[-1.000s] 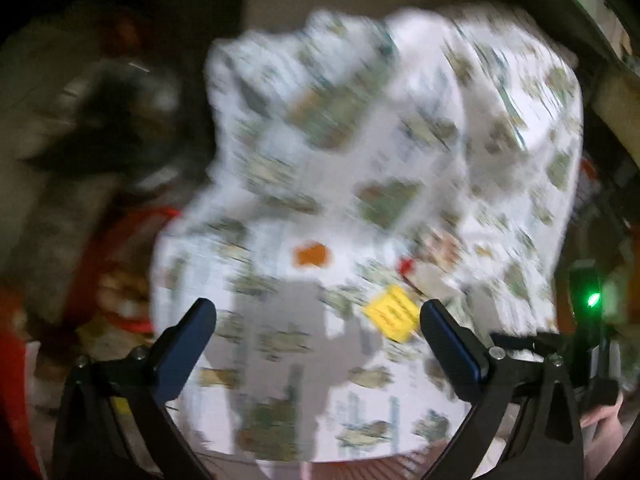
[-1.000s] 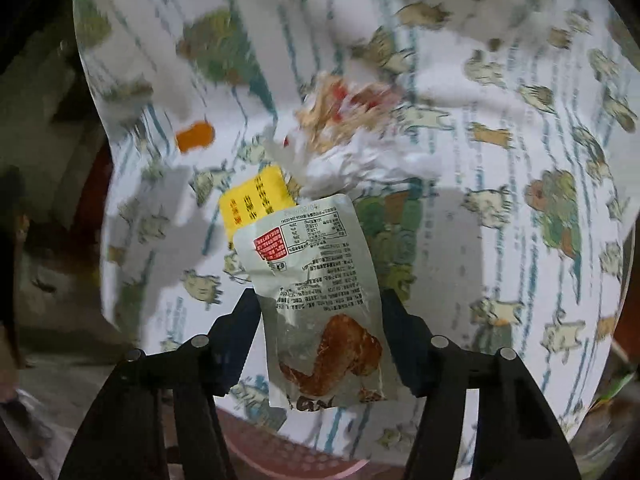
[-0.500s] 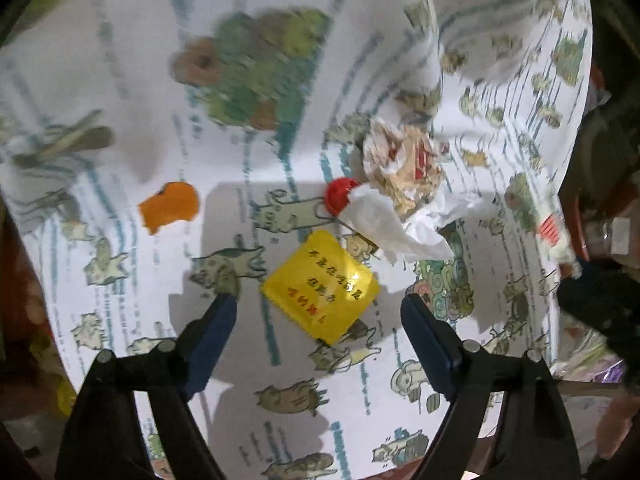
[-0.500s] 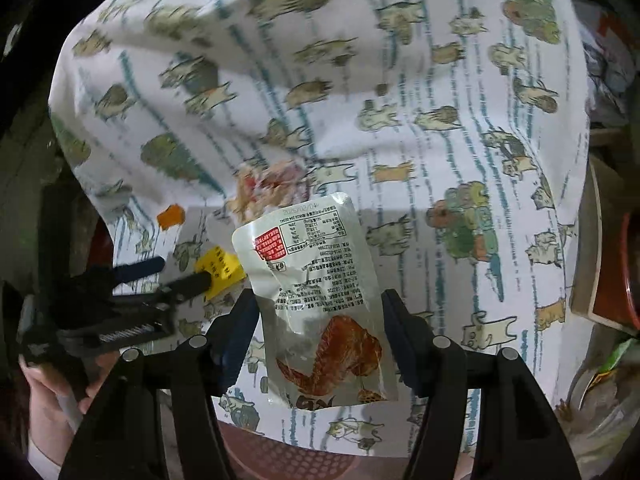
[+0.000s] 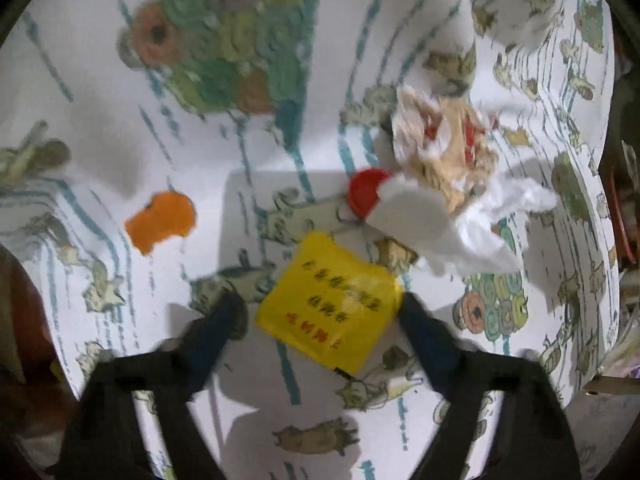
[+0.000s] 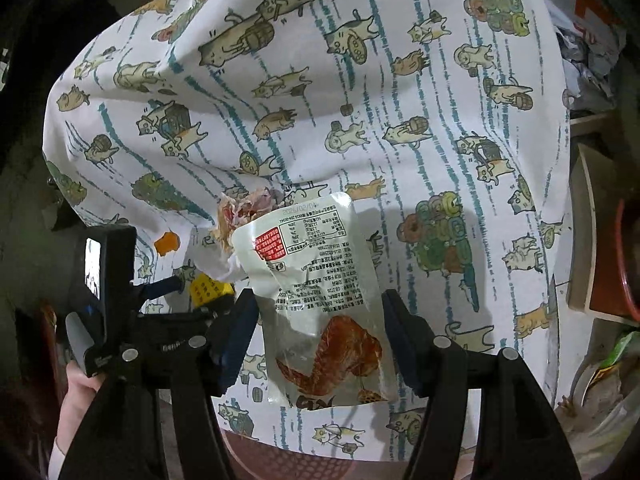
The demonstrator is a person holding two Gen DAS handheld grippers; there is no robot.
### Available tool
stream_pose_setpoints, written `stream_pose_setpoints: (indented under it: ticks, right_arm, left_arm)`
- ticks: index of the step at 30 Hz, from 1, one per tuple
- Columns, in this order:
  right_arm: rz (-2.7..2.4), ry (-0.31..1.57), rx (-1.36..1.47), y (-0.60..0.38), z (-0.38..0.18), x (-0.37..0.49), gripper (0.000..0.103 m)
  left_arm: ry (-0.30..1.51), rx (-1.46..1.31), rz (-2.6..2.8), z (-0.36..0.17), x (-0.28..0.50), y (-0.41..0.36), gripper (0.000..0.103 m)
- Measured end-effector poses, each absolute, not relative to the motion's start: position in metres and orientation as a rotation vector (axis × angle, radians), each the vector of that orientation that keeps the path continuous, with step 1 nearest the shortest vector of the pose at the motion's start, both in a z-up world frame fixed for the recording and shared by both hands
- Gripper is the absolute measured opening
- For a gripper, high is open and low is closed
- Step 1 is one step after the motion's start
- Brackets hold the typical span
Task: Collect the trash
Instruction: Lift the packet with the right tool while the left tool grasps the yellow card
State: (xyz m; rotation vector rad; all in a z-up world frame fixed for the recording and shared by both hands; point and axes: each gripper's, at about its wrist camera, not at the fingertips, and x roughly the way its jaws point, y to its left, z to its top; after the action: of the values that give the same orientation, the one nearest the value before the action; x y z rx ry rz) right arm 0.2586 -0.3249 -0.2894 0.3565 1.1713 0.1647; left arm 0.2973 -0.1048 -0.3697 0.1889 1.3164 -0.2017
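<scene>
The counter is covered with a white cat-print cloth, and the trash lies in a loose cluster on it. The left claw sits low over the cloth with its jaws spread wide on either side of a yellow sachet; the sachet lies flat between the blue pads, close to both, though with the blur I cannot tell whether either pad touches it. Just beyond the sachet is a red bottle cap, partly tucked under a crumpled white tissue. Touching the tissue on its far side is a wad of stained, crumpled paper with red and tan marks. Off to the left, well apart from the rest, lies a small orange scrap.

The right claw is raised above the near edge of the cloth, clenched on a snack packet printed with a chicken wing; the packet stands upright between the pads, its label end pointing away. From that side the left claw shows down at the left, a hand gripping its handle, with the yellow sachet at its tips
</scene>
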Motion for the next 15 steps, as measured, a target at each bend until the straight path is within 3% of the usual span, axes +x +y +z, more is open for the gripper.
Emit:
stream_pose_setpoints:
  ticks: [1, 2, 4, 9, 15]
  right_arm:
    - [0.161, 1.170, 0.356, -0.326, -0.289, 0.258, 0.065]
    - [0.158, 1.170, 0.356, -0.326, -0.289, 0.258, 0.065]
    - [0.148, 1.171, 0.356, -0.328, -0.290, 0.258, 0.065]
    - [0.133, 1.175, 0.357, -0.329, -0.292, 0.256, 0.065]
    - [0.135, 1.163, 0.342, -0.322, -0.287, 0.251, 0.065]
  left_arm:
    - [1.310, 0.191, -0.204, -0.367, 0.296, -0.105, 0.045]
    - [1.309, 0.190, -0.212, -0.364, 0.295, -0.104, 0.027]
    - [1.317, 0.164, -0.254, -0.361, 0.292, -0.104, 0.014]
    - [1.312, 0.161, -0.265, -0.352, 0.277, -0.101, 0.001]
    - [1.293, 0.058, -0.272, -0.326, 0.261, -0.079, 0.001]
